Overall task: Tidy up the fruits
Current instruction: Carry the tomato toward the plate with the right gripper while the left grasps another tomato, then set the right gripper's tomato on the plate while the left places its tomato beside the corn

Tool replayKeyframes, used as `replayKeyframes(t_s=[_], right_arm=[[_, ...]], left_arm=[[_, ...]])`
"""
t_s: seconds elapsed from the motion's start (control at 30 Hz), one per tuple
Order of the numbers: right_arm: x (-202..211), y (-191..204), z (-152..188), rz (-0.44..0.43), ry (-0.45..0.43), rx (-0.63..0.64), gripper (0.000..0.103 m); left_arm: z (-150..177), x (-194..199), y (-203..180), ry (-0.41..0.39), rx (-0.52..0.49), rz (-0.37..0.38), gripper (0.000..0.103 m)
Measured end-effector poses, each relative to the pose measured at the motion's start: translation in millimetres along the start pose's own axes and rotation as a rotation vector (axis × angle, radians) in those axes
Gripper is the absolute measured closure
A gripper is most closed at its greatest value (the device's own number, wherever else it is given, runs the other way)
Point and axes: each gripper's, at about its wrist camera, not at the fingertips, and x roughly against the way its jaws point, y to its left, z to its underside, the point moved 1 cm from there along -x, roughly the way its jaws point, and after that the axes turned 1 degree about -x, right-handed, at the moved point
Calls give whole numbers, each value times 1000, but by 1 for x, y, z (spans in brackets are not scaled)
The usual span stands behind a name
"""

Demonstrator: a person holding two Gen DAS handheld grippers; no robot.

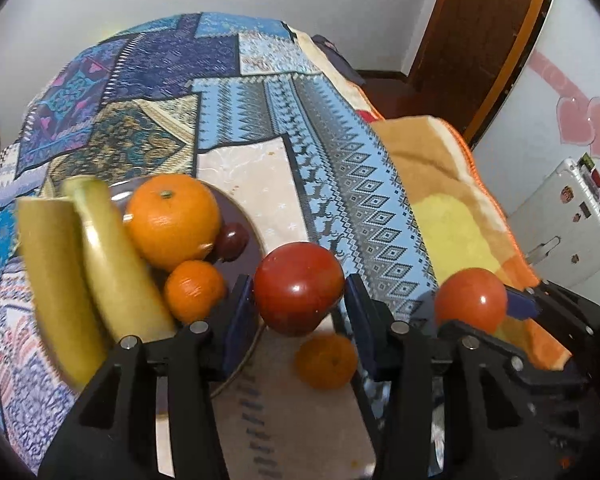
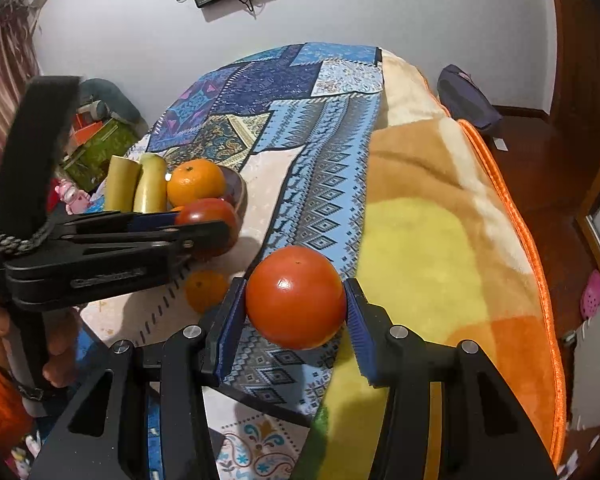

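My left gripper [image 1: 299, 294] is shut on a dark red tomato [image 1: 299, 288] and holds it above the bed, just right of a dark plate [image 1: 247, 220]. The plate holds two bananas [image 1: 112, 268], a large orange [image 1: 173, 220], a small orange [image 1: 194, 290] and a small dark red fruit [image 1: 232, 240]. Another small orange [image 1: 326, 360] lies loose on the cloth under the tomato. My right gripper [image 2: 296, 304] is shut on an orange-red tomato [image 2: 295, 296] above the blanket. It shows in the left wrist view [image 1: 470, 299] to the right.
The bed carries a blue patchwork cloth [image 1: 228, 92] and an orange and yellow blanket [image 2: 440, 248] on its right side. A white suitcase [image 1: 572, 224] stands right of the bed. The left gripper [image 2: 204, 232] crosses the right wrist view at left, beside the plate [image 2: 240, 192].
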Motion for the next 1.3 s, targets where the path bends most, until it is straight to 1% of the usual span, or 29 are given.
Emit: replayKeyframes(t_s=[0.2, 0.3, 0.4, 0.5, 0.63, 0.8, 0.93, 1.17, 1.3], right_arm=[[7, 17, -6, -22, -13, 22, 58], [6, 28, -9, -38, -20, 30, 58], [-1, 41, -11, -58, -8, 44, 58], [-12, 53, -15, -63, 3, 68, 58], [-24, 68, -22, -67, 10, 101, 58], [-37, 77, -30, -67, 18, 119, 58], [-50, 83, -37, -59, 28, 131, 58], [-72, 83, -48, -30, 48, 119, 58], [-79, 83, -50, -20, 59, 121, 58]], left_arm=[[11, 49, 24, -66, 37, -26, 57], [20, 71, 44, -98, 69, -51, 57], [30, 91, 69, -120, 116, -80, 57], [38, 104, 92, -132, 153, -112, 57], [46, 112, 118, -136, 189, -149, 57], [51, 104, 139, -125, 217, -168, 57], [50, 89, 148, -111, 235, -160, 57], [48, 67, 152, -88, 247, -146, 57], [47, 62, 151, -90, 241, -157, 56]])
